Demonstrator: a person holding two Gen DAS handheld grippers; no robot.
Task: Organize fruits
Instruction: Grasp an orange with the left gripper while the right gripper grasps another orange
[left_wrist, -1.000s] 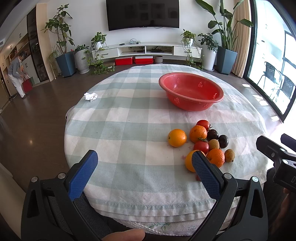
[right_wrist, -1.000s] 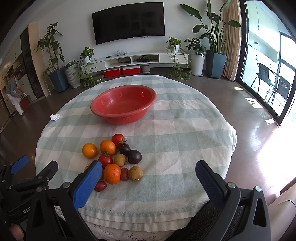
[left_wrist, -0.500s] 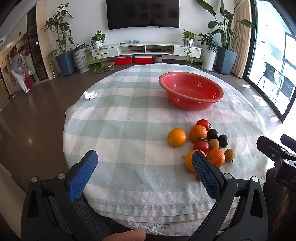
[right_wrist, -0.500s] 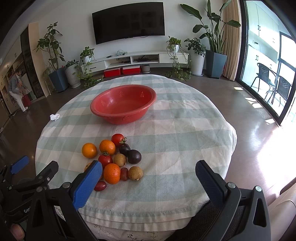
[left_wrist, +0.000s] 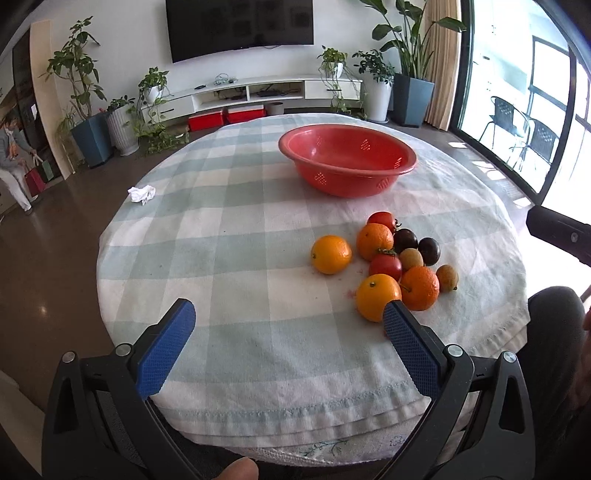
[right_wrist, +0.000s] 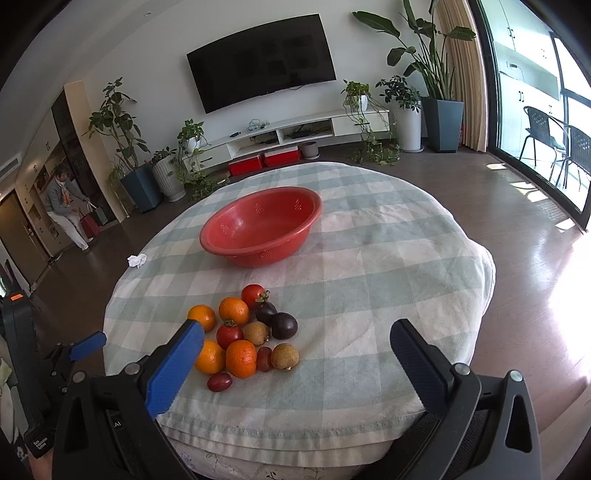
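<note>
A heap of fruit (left_wrist: 400, 254) lies on the checked tablecloth: several oranges, two tomatoes, dark round fruits and small brown ones; it also shows in the right wrist view (right_wrist: 247, 332). One orange (left_wrist: 331, 254) lies a little apart to the left. An empty red bowl (left_wrist: 347, 158) stands beyond the heap, also in the right wrist view (right_wrist: 260, 225). My left gripper (left_wrist: 288, 325) is open and empty over the near table edge, its right finger close to the nearest orange (left_wrist: 376, 297). My right gripper (right_wrist: 297, 350) is open and empty, just in front of the heap.
The round table (left_wrist: 221, 236) is draped in a green-white cloth. A crumpled white tissue (left_wrist: 141, 193) lies at its left edge. A person stands far left by a cabinet (right_wrist: 66, 206). Plants, a TV unit and a window surround the table.
Both grippers have moved forward and tilted toward the table, so the fruit and bowl look closer. Both stay open. The fruit has not moved.
</note>
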